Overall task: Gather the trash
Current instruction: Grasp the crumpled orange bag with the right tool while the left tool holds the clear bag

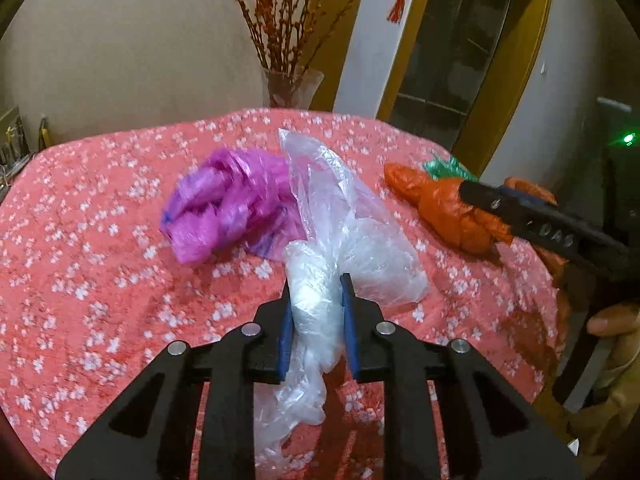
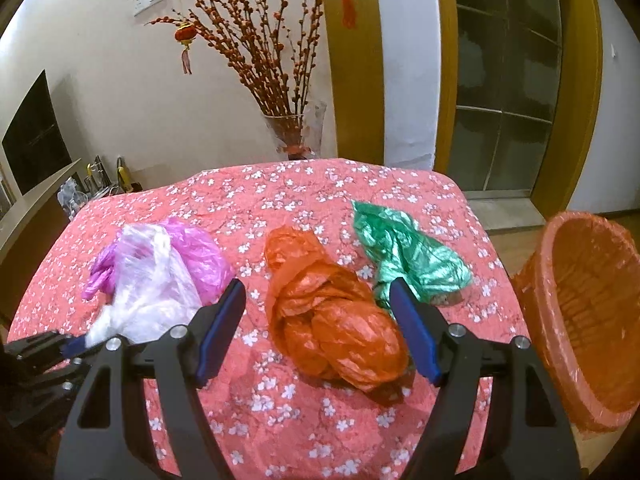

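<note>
The left gripper [image 1: 316,308] has its fingers clamped on the clear bag [image 1: 340,216], while the right gripper [image 2: 318,324] straddles the orange bag [image 2: 332,320] with fingers wide. Purple bag [image 2: 196,256] and green bag [image 2: 408,252] lie on the surface [image 2: 280,420]. The lined bin [image 2: 588,320] appears empty, so collection seems barely begun.

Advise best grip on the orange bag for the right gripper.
Take the orange plastic bag at its bulky near bundle, coming in from the near edge. The right gripper, jaws open, already straddles that lump; the thinner tail points away and would slip.
</note>
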